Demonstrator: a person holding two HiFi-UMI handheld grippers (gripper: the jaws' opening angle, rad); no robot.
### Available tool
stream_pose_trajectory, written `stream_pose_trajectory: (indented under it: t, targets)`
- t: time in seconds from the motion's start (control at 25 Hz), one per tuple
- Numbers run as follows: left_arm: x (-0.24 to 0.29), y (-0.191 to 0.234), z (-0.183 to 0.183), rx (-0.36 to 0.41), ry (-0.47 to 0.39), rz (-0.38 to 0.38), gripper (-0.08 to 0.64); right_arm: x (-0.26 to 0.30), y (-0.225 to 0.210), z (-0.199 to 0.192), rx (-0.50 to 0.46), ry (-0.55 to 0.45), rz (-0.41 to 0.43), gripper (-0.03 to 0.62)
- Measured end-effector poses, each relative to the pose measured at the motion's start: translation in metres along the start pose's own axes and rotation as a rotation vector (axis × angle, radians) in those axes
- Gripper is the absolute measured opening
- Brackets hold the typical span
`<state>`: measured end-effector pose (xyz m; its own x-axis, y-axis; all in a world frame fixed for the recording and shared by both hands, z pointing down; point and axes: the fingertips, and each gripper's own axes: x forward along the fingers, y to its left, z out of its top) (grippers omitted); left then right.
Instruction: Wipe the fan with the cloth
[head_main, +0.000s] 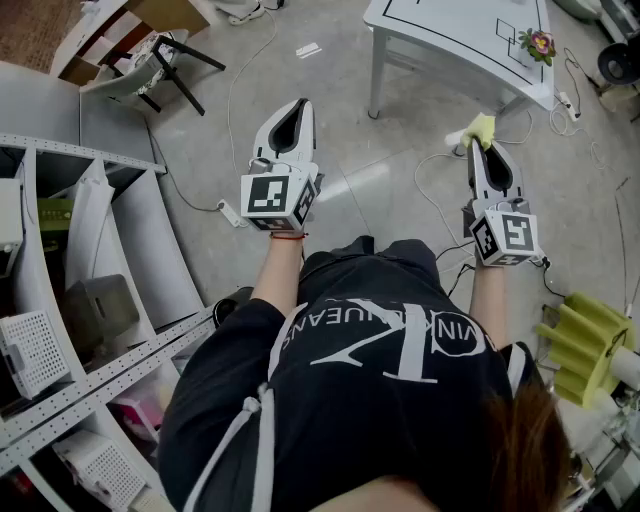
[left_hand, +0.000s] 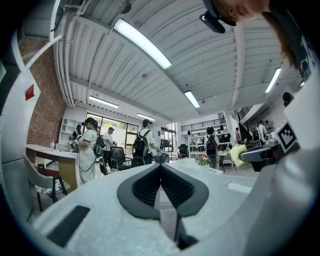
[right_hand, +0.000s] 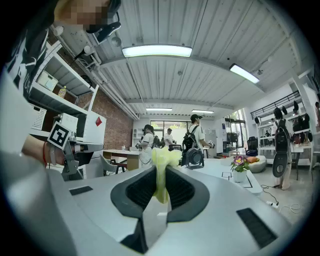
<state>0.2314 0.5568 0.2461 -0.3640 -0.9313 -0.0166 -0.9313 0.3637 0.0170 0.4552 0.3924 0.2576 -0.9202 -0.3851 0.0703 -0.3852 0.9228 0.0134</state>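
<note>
My right gripper (head_main: 478, 146) is held level and shut on a pale yellow cloth (head_main: 481, 130). In the right gripper view the cloth (right_hand: 162, 165) stands pinched between the two dark pads and sticks out past the gripper (right_hand: 161, 172). Beyond it a small black fan (right_hand: 194, 157) stands on the white table (right_hand: 220, 170). My left gripper (head_main: 297, 106) is shut with nothing in it, also level, out over the floor. The left gripper view shows its pads (left_hand: 172, 187) pressed together and the fan (left_hand: 161, 157) as a dark shape far ahead.
The white table (head_main: 450, 40) with a small flower pot (head_main: 538, 45) is ahead on the right. Grey shelving (head_main: 60, 300) lines the left side. Cables and a power strip (head_main: 232, 213) lie on the floor. A yellow-green toothed part (head_main: 585, 345) sits at right. People stand far off.
</note>
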Motion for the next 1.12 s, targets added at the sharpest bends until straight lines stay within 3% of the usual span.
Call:
stream_pose_trajectory:
  t: [0.64, 0.88, 1.12]
  targets:
    - [0.015, -0.003, -0.026, -0.053, 0.062, -0.044, 0.011, 0.005, -0.005, -0.011, 0.05, 0.037, -0.005, 0.054]
    - [0.058, 0.009, -0.038, -0.048, 0.084, -0.057, 0.011, 0.044, -0.025, -0.024, 0.06, 0.041, -0.012, 0.054]
    - [0.129, 0.03, -0.038, -0.027, 0.087, -0.093, 0.011, 0.118, -0.055, -0.02, 0.096, 0.016, -0.01, 0.054]
